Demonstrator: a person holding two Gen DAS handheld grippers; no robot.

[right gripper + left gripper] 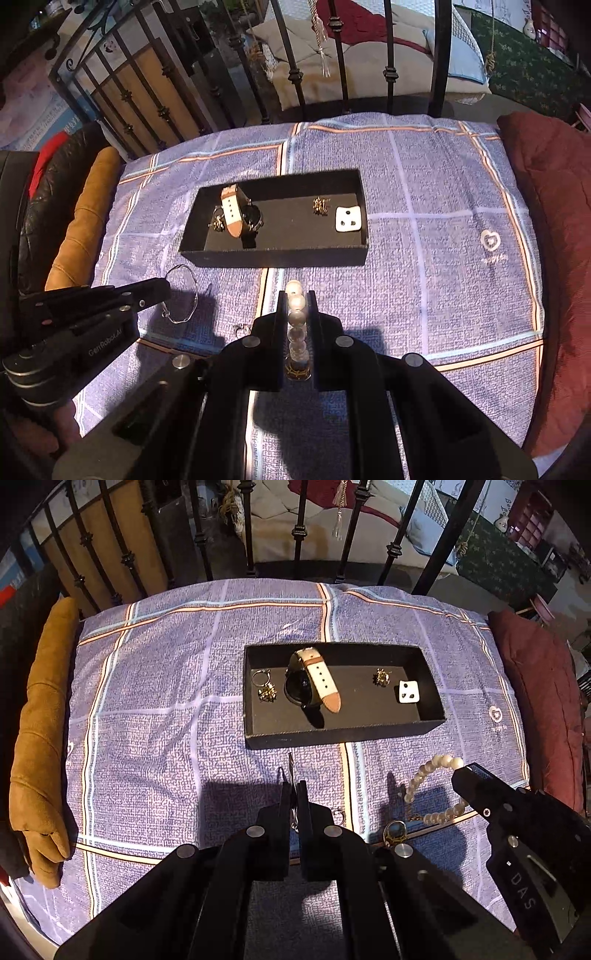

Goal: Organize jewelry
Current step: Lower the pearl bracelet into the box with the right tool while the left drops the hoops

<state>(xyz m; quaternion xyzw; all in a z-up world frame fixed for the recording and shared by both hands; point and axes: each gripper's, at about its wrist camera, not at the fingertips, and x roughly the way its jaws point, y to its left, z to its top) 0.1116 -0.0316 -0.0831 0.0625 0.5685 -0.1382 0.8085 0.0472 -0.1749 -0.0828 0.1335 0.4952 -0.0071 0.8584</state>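
Note:
A black tray (343,733) (273,256) lies on a purple checked cloth. It holds a watch with a white strap (317,681) (236,216), a ring and gold earring (264,686), another gold earring (382,676) (320,205) and a white earring card (409,691) (348,219). My left gripper (293,786) (162,291) is shut on a thin silver bangle (183,295) in front of the tray. My right gripper (296,299) (465,771) is shut on a pearl bracelet (428,794) (297,321). A gold ring (395,830) and a small hoop (337,814) (242,328) lie on the cloth.
A tan cushion (40,738) lies along the cloth's left edge and a dark red cushion (543,709) along the right. A black iron railing (299,535) stands behind the cloth.

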